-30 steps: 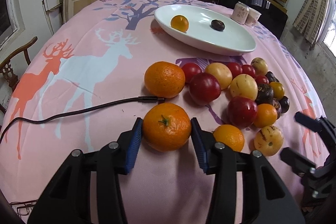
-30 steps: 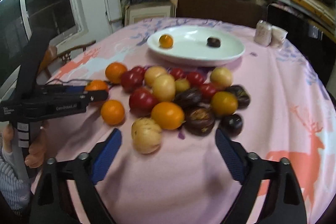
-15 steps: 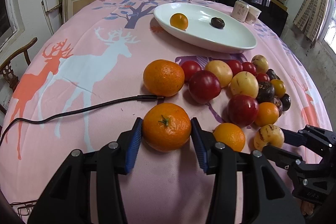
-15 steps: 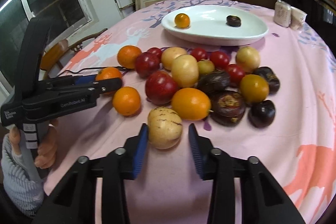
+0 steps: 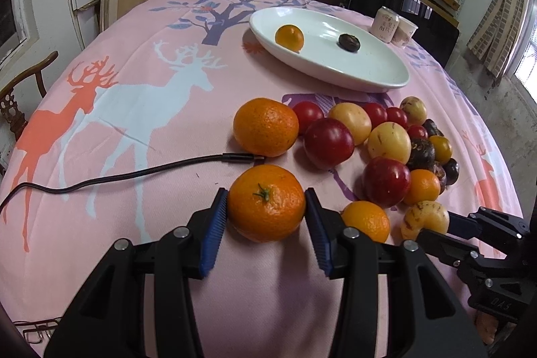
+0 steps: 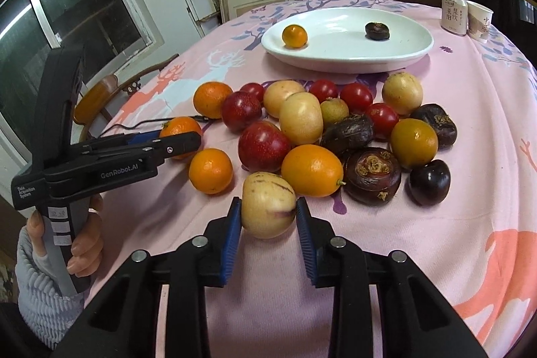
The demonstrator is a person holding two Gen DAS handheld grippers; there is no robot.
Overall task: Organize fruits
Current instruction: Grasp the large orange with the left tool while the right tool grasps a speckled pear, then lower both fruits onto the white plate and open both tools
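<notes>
Striped yellow fruit (image 6: pixel 268 205), at the heap's six o'clock edge, is clamped by the right gripper (image 6: pixel 268 217); the left gripper (image 5: pixel 266 217) clamps a tangerine (image 5: pixel 266 202). Risk: lifting may nudge the touching orange fruit (image 6: pixel 312 170), rolling neighbours off the tablecloth (image 6: pixel 402 240).

claws (image 6: pixel 268 217): black frames; blue ribbed pads; silver screws | sleeve (image 6: pixel 40 291): grey knit

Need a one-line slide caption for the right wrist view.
Right gripper closed on a pale streaked fruit beside the fruit pile, white plate beyond holding two fruits.
</notes>
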